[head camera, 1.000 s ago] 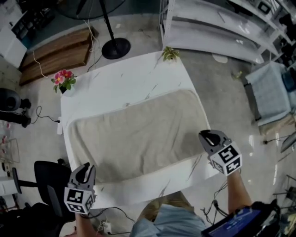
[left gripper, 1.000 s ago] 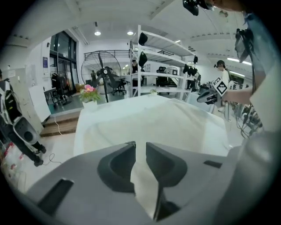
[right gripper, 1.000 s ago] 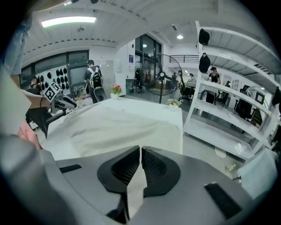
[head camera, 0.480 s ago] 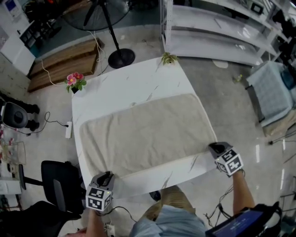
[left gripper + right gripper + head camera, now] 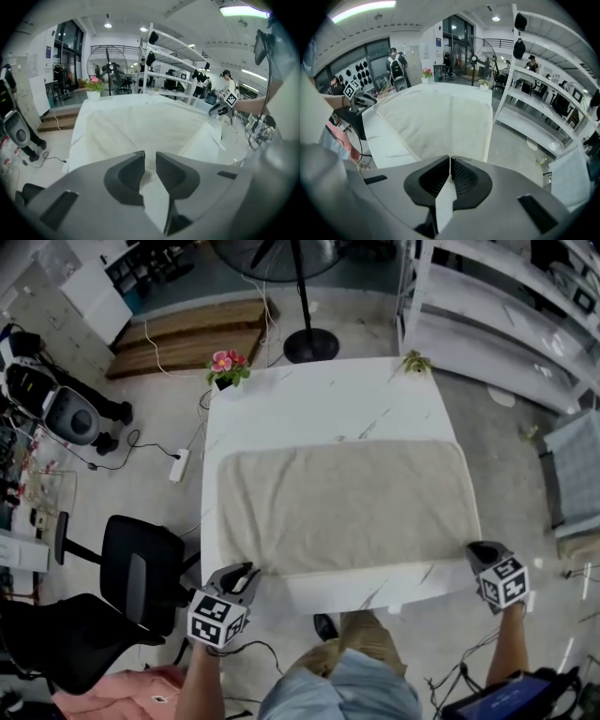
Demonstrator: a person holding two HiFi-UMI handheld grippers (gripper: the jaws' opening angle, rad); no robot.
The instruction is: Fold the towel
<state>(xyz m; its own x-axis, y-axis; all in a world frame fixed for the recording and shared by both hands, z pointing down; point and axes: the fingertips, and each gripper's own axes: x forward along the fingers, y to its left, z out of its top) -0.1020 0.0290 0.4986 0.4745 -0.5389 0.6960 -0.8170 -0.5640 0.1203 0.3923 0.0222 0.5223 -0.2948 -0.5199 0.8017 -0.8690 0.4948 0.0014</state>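
I am starting the first fold of the towel [image 5: 342, 507] lying flat on the table [image 5: 319, 390], my left gripper [image 5: 242, 575] standing with jaws apart around its near left corner, my right gripper [image 5: 476, 549] with jaws closed at the near right corner, both probably needing firm pinches before lifting.

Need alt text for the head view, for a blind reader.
A beige towel lies flat on a white table, seen from above. The left gripper and right gripper sit at its two near corners.
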